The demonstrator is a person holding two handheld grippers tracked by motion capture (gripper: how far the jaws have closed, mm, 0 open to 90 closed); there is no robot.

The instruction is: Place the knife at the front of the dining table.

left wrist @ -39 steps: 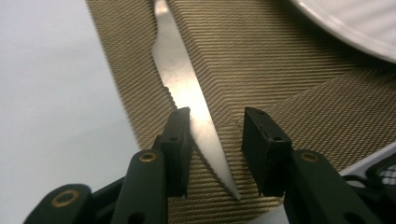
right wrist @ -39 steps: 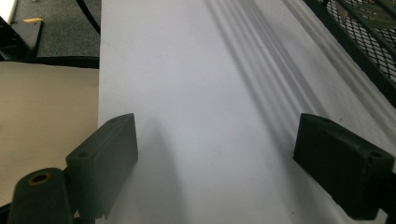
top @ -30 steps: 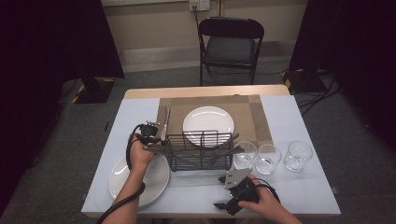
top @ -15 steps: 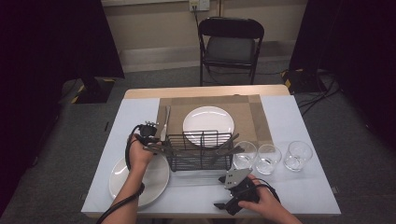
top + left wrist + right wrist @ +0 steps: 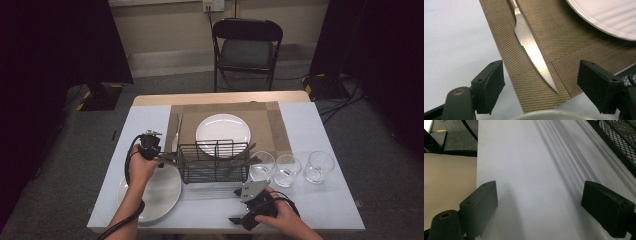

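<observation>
While the left gripper point(image 5: 541, 82) hangs wide open over the knife point(image 5: 534, 53) lying flat on the mat point(image 5: 564, 37), it might slip off that thin blade

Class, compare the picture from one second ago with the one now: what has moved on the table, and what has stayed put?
Hardly anything moved. The left gripper stays beside the wire rack, open over the knife on the mat. The right gripper stays open at the near edge. Plates and the three glasses have not moved.
</observation>
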